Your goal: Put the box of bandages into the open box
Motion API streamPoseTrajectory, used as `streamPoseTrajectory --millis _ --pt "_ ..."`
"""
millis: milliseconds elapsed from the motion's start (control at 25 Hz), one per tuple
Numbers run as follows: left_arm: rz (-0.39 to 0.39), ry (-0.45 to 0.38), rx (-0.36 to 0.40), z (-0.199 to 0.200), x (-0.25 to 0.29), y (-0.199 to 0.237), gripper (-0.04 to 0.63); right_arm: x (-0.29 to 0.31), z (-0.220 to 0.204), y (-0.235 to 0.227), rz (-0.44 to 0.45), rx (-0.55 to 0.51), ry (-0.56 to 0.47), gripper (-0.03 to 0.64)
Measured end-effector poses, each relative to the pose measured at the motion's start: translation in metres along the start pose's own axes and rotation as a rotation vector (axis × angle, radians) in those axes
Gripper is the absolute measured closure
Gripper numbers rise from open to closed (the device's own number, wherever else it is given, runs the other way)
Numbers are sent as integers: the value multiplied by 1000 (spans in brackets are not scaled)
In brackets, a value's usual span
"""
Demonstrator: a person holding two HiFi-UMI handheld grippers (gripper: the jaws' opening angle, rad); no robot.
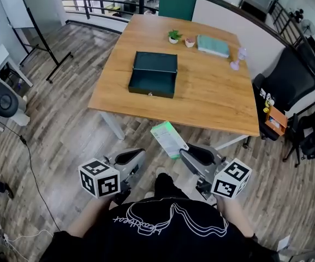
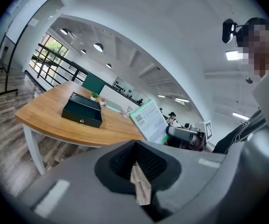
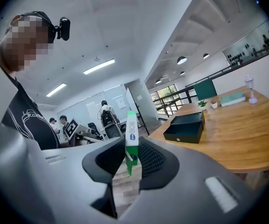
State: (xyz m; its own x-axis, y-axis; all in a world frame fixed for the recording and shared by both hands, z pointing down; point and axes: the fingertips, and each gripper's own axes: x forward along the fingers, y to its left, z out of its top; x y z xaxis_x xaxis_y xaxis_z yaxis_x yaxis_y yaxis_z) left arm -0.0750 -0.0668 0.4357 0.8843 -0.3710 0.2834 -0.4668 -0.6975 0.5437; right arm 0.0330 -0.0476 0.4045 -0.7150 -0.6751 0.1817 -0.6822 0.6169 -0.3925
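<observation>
Head view: the right hand-held gripper (image 1: 192,152) is clenched on the box of bandages (image 1: 168,138), a flat white-and-green carton held tilted over the wooden floor (image 1: 75,119), short of the near edge of the surface (image 1: 217,94). The right gripper view shows the carton's narrow edge (image 3: 131,134) pinched between the two jaw pads. The left hand-held gripper (image 1: 131,157) is drawn in beside it, apart from the carton; in the left gripper view its jaws (image 2: 135,146) are closed together with nothing between them.

The open box (image 1: 150,90), dark green, sits on the left part of the surface, its front wall just inside the near edge and its lid laid open behind it. Bare wood spreads to its right and in front of the far items. A small potted plant (image 1: 174,35), a little pot (image 1: 189,41), a teal book (image 1: 213,45) and a pale lilac object (image 1: 236,59) stand well apart from it, toward the far edge. A black chair (image 1: 288,78) stands off the right edge, and a whiteboard stand (image 1: 34,15) off the left.
</observation>
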Motion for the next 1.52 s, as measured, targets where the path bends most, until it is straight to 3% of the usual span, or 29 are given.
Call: streamPoseTrajectory --millis 400,960,1360,1520 --pt "75 1 -33 46 38 64 595 61 40 -80 50 -8 24 505" --pt "140 -31 -79 125 108 156 595 166 82 -196 99 -27 148 505" --pt "205 -76 -77 156 127 194 595 222 79 -245 134 -165 288 505" --pt "228 -85 -75 162 127 206 595 242 70 -263 106 -211 338 505"
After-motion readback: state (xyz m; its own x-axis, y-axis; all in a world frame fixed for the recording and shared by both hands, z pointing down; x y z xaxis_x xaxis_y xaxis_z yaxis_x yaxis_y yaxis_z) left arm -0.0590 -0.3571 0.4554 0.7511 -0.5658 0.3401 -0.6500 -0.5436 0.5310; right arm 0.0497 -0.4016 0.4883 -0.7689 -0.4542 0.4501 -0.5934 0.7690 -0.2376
